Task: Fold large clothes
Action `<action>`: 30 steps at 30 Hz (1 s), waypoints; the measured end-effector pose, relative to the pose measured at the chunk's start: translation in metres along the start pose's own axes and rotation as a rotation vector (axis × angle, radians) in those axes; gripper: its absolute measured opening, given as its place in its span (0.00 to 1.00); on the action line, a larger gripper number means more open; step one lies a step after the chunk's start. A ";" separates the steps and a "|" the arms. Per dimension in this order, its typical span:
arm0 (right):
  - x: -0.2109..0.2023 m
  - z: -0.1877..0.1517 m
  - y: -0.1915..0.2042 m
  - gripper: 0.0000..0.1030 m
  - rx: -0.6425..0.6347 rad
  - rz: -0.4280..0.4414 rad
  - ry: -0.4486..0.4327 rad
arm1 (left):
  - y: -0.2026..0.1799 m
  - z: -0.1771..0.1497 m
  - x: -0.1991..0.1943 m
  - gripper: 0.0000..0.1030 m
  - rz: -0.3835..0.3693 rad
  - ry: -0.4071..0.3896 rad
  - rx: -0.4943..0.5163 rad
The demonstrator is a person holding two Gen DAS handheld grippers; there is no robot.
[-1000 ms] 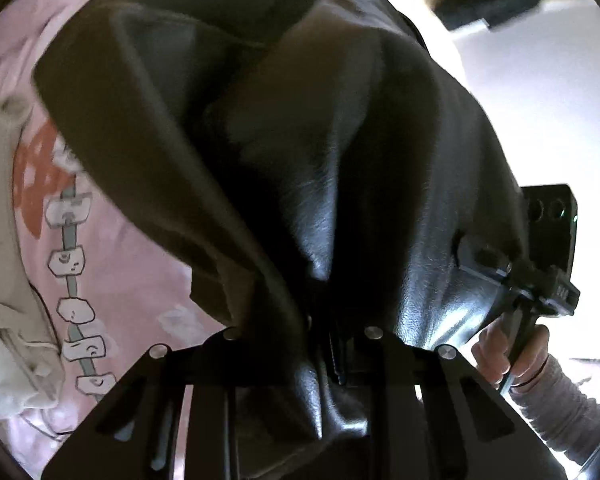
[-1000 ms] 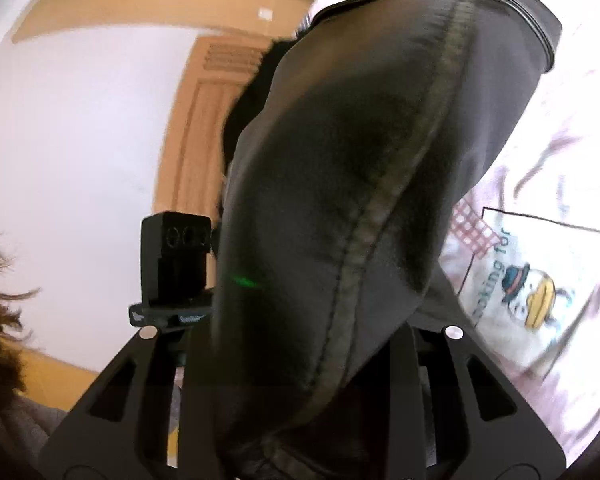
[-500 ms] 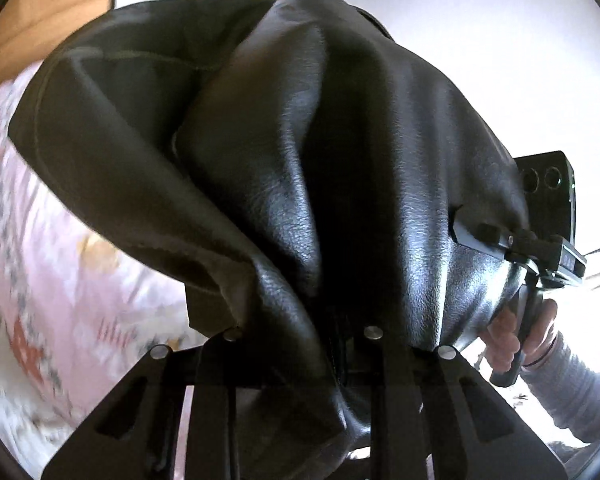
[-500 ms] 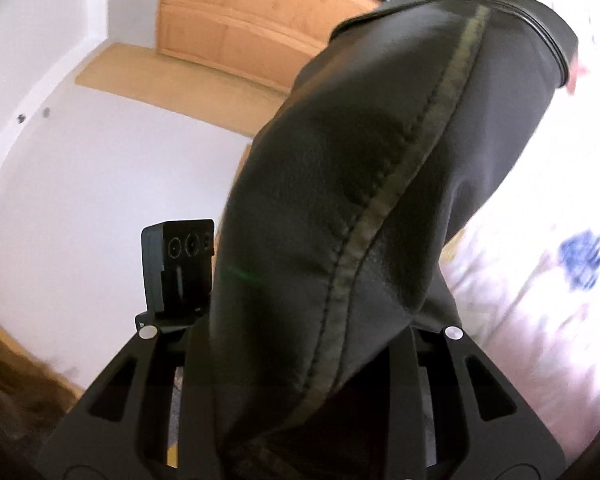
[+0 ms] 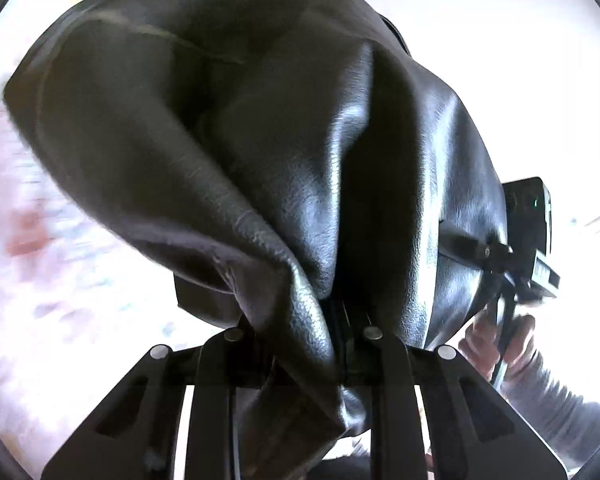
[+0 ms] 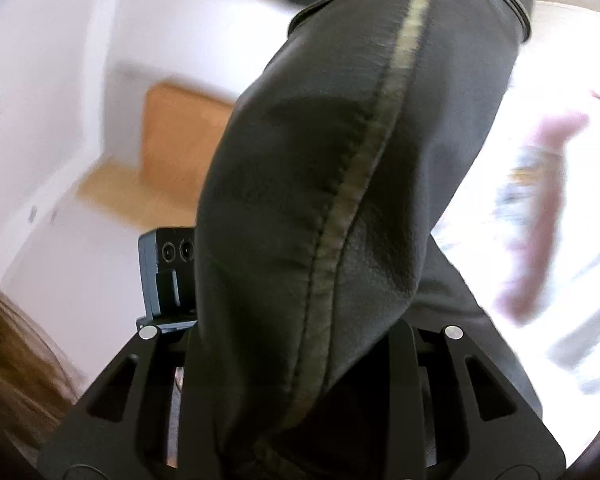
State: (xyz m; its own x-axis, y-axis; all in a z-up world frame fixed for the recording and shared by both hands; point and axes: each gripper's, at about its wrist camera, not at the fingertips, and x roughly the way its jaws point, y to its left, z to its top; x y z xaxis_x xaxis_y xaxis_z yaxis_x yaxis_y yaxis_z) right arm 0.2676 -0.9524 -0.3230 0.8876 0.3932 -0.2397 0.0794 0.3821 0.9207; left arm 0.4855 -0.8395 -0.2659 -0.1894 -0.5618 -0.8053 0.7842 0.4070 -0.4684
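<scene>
Two grippers, one black leather garment, both clamped on it.

Left wrist view: the left gripper [image 5: 340, 344] is pinched tight on a bunched fold of the garment [image 5: 260, 152], which balloons up from 6 o'clock and fills most of the frame. A second ago the pink printed bedding [image 5: 40, 260] at 9 o'clock was sharp with its cartoon print; now it's a washed-out blur and white wall takes over the top. So the whole thing is being swung up and around, probably a shake-out before laying it flat. The right gripper's body and the hand [image 5: 500, 344] holding it sit at 4 o'clock, just beside the leather.

Right wrist view: the right gripper [image 6: 300, 360] is closed on what looks like a sleeve or leg with a pale seam [image 6: 380, 140] running from 6 up to 12 o'clock. The wood panel [image 6: 180, 132] has slid from the top to 9 o'clock, all smeared, so the camera's turning fast. Bedding blurs at 3 o'clock.

No containers anywhere. Folding proper hasn't started, I'd say.
</scene>
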 end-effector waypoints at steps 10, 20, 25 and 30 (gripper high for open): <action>-0.099 0.039 -0.176 0.33 0.146 -0.395 -0.120 | -0.017 0.062 0.250 0.20 0.014 0.238 -0.056; -0.081 0.080 -0.162 0.46 0.124 -0.708 -0.077 | 0.000 0.025 0.254 0.32 0.189 0.392 -0.102; -0.060 0.084 -0.172 0.50 0.030 -0.938 -0.060 | -0.029 0.035 0.260 0.31 0.252 0.372 0.006; -0.081 0.073 -0.130 0.53 -0.090 -1.016 -0.154 | -0.059 0.045 0.265 0.29 0.315 0.375 0.115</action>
State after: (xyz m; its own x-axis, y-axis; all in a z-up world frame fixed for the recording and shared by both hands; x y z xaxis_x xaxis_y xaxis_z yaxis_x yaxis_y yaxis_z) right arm 0.2184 -1.0947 -0.4009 0.4698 -0.2597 -0.8437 0.7959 0.5380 0.2776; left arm 0.4155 -1.0448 -0.4347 -0.1155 -0.1177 -0.9863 0.8937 0.4210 -0.1550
